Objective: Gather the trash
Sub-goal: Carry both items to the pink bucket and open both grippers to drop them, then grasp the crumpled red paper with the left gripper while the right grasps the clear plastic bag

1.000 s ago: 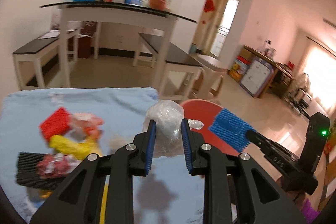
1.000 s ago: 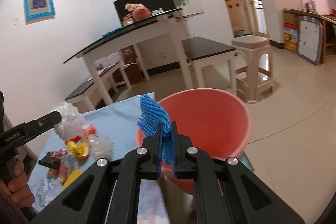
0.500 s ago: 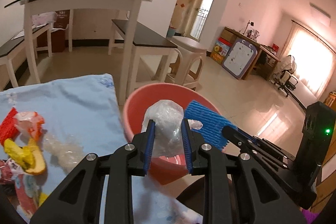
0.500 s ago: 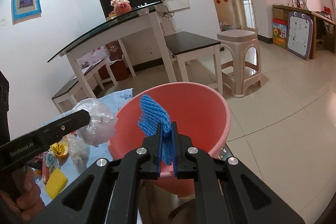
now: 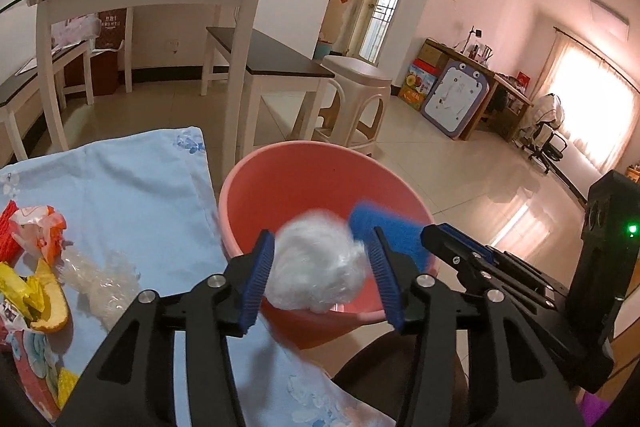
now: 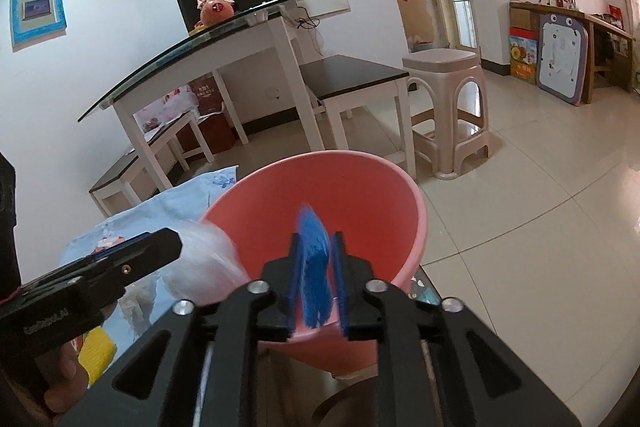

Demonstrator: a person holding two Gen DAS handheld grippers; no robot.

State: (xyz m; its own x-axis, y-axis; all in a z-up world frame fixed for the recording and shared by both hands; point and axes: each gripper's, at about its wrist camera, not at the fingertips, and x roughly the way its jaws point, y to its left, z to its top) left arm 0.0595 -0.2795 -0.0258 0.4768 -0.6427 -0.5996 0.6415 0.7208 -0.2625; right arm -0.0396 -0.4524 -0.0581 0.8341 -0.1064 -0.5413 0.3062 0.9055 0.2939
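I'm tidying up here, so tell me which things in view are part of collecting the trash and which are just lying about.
Part of the job:
- clear plastic wad between the left gripper jaws, just opening
- blue foam net between the right gripper jaws, just opening
- pink bin
- wrappers and peel on the blue cloth

Just lying about:
- glass-topped table
- plastic stool
- drawing board

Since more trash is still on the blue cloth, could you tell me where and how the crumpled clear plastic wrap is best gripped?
Grip the crumpled clear plastic wrap across its raised, bunched middle, coming down from above with the fingers straddling it. It lies low and loose on the blue cloth, so a side approach would likely just push it along.
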